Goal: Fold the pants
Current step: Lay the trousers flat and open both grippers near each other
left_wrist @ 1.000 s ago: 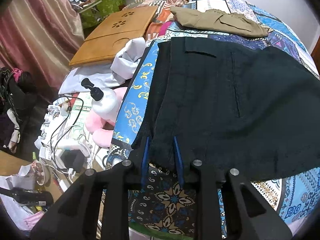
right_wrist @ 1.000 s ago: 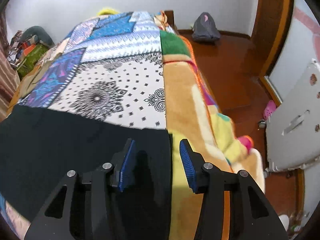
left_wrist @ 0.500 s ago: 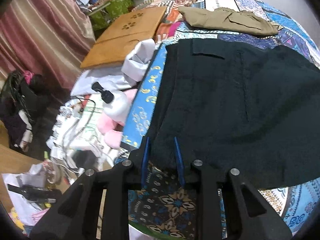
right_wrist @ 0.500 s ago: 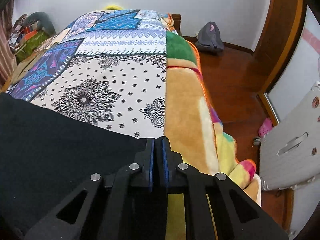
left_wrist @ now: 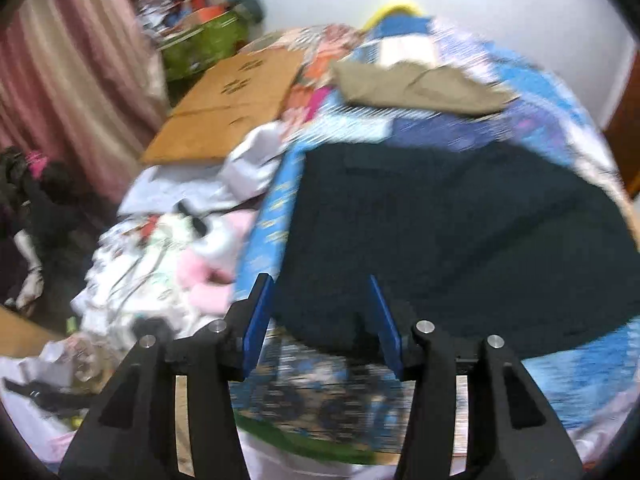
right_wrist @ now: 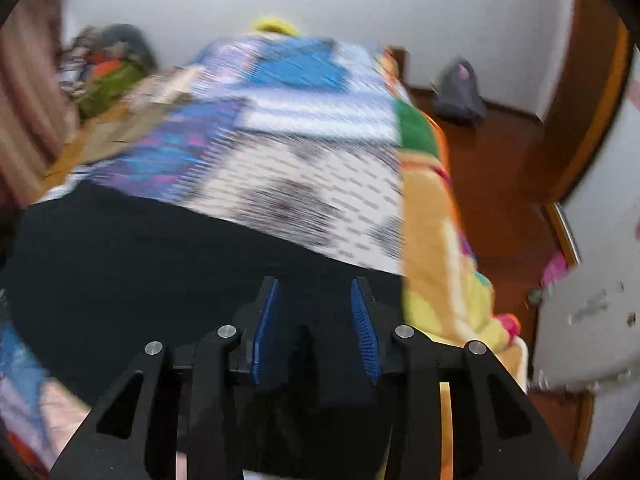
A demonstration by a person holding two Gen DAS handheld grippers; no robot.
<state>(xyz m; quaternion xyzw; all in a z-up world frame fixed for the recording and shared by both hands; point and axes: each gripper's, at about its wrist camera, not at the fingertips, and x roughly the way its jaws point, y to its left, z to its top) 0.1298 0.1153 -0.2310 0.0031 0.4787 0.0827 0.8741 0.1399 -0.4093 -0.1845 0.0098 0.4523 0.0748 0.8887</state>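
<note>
Black pants lie spread flat across the patterned bedspread. In the left wrist view my left gripper is open, its blue pads either side of the pants' near left corner, not clamping it. In the right wrist view the same pants fill the lower left. My right gripper is open over the pants' near right edge, close to the bed's side. Both views are motion-blurred.
Folded khaki pants lie at the far end of the bed. A wooden lap tray, white cloth and pink clutter crowd the left. On the right are the orange blanket edge, wooden floor and a grey bag.
Both grippers have opened and let go of the black pants. Both cameras have pulled back and tilted up, blurring the views.
</note>
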